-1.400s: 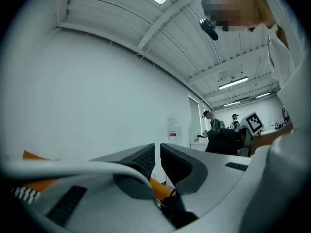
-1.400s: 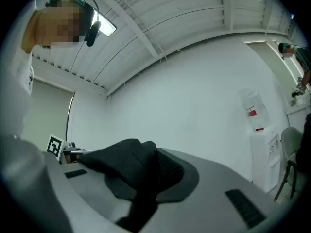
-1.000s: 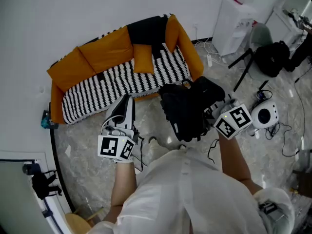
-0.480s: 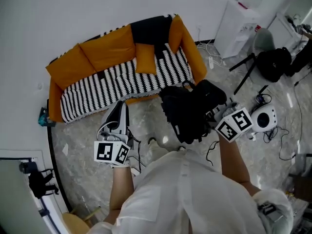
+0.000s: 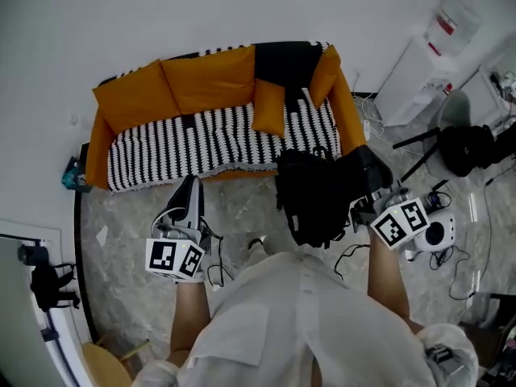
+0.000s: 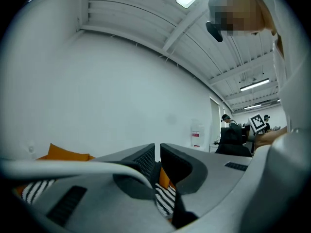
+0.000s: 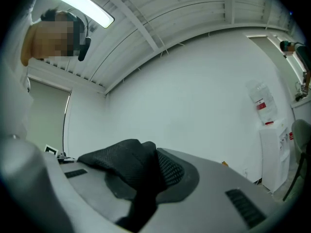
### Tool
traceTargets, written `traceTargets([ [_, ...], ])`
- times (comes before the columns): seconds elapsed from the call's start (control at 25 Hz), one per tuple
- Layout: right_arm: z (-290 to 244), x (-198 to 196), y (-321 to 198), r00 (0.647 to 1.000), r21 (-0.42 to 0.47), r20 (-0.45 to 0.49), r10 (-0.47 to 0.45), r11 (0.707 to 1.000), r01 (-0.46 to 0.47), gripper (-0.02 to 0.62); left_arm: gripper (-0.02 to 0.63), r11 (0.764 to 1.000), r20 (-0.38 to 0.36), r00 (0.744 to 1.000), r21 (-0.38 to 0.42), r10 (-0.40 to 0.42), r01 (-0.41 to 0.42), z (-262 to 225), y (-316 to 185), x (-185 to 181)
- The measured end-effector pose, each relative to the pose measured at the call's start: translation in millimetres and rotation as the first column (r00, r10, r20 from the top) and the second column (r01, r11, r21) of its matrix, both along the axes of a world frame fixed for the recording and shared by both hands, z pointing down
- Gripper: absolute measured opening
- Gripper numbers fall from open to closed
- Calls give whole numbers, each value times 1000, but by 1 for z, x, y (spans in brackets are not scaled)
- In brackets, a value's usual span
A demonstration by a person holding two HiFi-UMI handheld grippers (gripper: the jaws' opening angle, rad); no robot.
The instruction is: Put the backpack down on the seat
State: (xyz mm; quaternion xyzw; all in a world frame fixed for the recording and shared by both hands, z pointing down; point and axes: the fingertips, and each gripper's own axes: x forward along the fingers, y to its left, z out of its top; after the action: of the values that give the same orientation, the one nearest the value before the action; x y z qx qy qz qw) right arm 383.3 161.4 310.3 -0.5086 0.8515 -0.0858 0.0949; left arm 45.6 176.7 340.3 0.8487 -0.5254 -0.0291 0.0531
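The black backpack [image 5: 318,196] hangs over the marble floor, just in front of the sofa's right end. My right gripper [image 5: 360,205] is shut on a strap of black mesh [image 7: 129,166], which fills the space between its jaws [image 7: 155,160]. The sofa has an empty black-and-white striped seat [image 5: 210,139] and orange back cushions [image 5: 205,79]. My left gripper [image 5: 190,185] points at the sofa's front edge from the floor side. Its jaws [image 6: 157,155] stand shut with nothing between them.
A small orange pillow [image 5: 268,107] and a black cloth [image 5: 286,61] lie on the sofa's right part. A white water dispenser [image 5: 423,67], a tripod with a black bag [image 5: 463,145], a round white device [image 5: 439,232] and cables stand to the right.
The person has stepped towards the sofa, which now lies more squarely ahead. The backpack stays hanging from the right gripper. The left gripper has dropped a little lower in the view.
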Motion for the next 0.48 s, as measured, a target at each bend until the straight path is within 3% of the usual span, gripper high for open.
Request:
traceTargets([
  [0.48,-10,-76,-72,1000,13,25,-10,1000,10,48,54,995,-34,994,-15,-102,101,13,-26,-109],
])
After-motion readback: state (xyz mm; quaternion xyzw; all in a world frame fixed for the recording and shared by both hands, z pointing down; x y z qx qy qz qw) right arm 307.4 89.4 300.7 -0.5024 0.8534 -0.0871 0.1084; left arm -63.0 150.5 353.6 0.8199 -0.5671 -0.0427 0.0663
